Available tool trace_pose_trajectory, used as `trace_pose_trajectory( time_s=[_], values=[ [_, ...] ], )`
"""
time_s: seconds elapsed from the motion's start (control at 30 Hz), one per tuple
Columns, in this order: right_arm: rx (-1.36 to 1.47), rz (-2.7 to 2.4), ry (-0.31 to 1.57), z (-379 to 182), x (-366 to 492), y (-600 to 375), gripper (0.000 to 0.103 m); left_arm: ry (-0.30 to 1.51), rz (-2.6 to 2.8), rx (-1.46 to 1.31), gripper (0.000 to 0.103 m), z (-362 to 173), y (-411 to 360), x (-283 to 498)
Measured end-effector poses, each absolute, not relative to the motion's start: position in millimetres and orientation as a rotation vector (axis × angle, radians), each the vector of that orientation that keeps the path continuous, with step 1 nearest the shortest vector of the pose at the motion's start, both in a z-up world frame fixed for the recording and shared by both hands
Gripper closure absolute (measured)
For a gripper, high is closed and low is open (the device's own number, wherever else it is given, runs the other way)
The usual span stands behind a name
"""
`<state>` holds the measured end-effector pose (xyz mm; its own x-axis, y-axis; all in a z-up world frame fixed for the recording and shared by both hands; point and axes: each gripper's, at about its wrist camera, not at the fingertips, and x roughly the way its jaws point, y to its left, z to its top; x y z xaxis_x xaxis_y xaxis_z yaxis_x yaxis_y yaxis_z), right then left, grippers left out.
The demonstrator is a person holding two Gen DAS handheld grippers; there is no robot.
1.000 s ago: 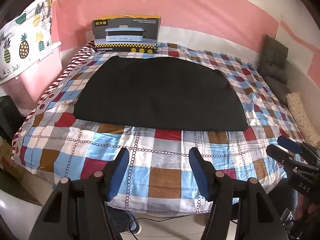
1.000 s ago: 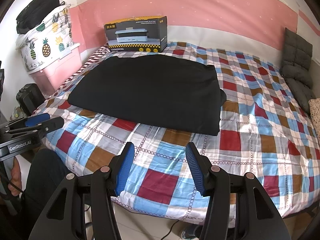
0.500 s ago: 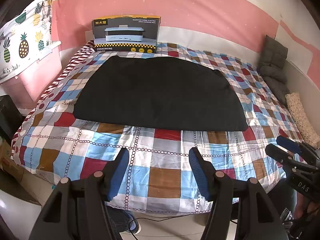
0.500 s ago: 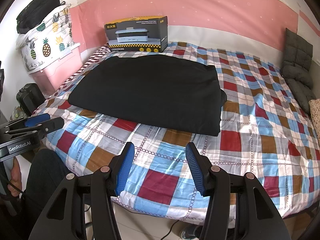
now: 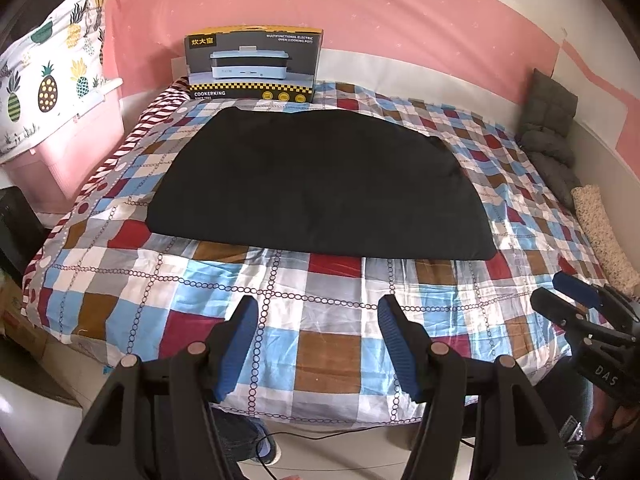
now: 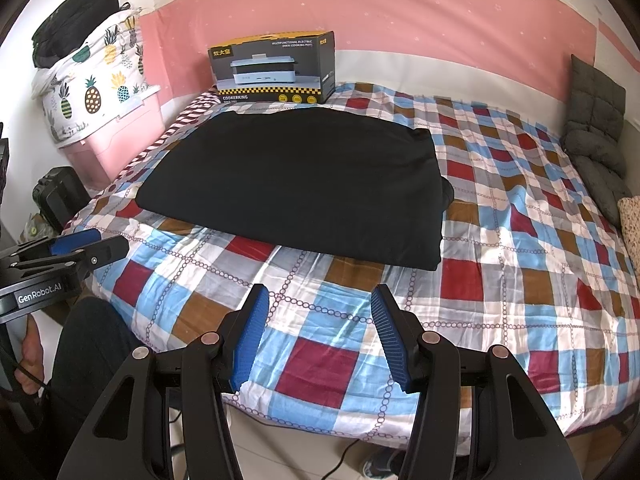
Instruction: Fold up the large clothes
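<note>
A large black garment [image 5: 316, 184] lies folded flat in a broad slab on the checked bedspread [image 5: 304, 320]; it also shows in the right wrist view [image 6: 300, 184]. My left gripper [image 5: 316, 316] is open and empty, held above the bed's near edge, short of the garment. My right gripper [image 6: 318, 304] is open and empty, also above the near edge, apart from the garment. Each gripper shows at the side of the other's view: the right one [image 5: 568, 292] and the left one [image 6: 88, 244].
A cooker box [image 5: 254, 66] stands at the bed's far end by the pink wall. A pink storage bin [image 6: 116, 136] with a pineapple-print bundle [image 6: 92, 88] is at the left. Grey cushions [image 6: 596, 136] lie at the right. A cable [image 5: 320, 436] runs on the floor.
Both grippers have stayed almost still, with only a slight drift of the views. The garment has not moved.
</note>
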<state>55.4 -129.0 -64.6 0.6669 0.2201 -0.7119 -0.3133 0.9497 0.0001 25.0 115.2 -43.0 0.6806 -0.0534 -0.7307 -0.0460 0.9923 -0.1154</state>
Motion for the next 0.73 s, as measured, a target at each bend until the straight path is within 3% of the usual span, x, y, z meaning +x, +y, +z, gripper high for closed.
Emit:
trace_pose_trajectory(
  time_s=[0.73],
  values=[
    [-0.127, 0.303, 0.785, -65.0, 55.7, -129.9, 0.049, 0.844, -0.007, -0.123, 0.038, -44.3, 108.2, 25.8]
  ],
)
